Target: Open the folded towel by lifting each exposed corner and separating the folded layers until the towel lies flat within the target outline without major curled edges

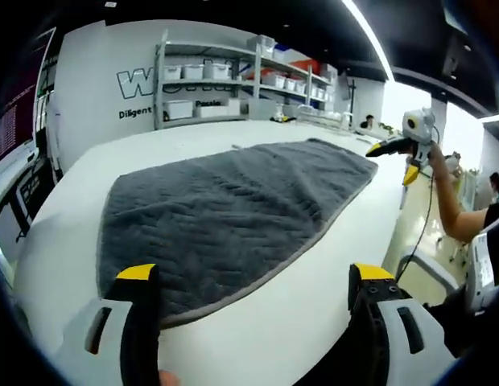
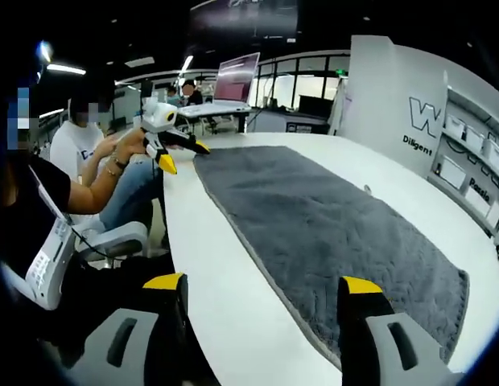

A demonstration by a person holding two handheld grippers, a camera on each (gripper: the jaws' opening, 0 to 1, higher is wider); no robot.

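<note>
Two pairs of jaws are mine, and both stand wide apart with nothing between them. In the left gripper view, my left gripper point(image 1: 253, 277) hangs over the near edge of the table point(image 1: 80, 173), and the towel point(image 1: 233, 209) begins just beyond the yellow tips, a little to the left of the middle. Its long axis runs away from these jaws toward the far right, where it ends near my right gripper point(image 1: 398, 161). In the right gripper view, my right gripper point(image 2: 261, 285) also stands at the table edge; the towel point(image 2: 330, 225) lies forward and to the right of the jaws, and its long side goes back to my left gripper point(image 2: 175, 153) at the far end.

So each gripper is close to one short end of the towel, and the towel stretches between them. It looks to me already opened in one layer and fairly flat, with a thin pale border visible along the near side. I cannot see a target outline on the table, and I cannot tell if the corner near the left jaw is still doubled.

I judge that the left gripper is nearer to that corner. White table surface is open along both long sides. A person point(image 2: 80, 153) sits beside the table, a chair point(image 2: 113, 237) nearby, and shelves point(image 1: 233, 76) stand behind.
</note>
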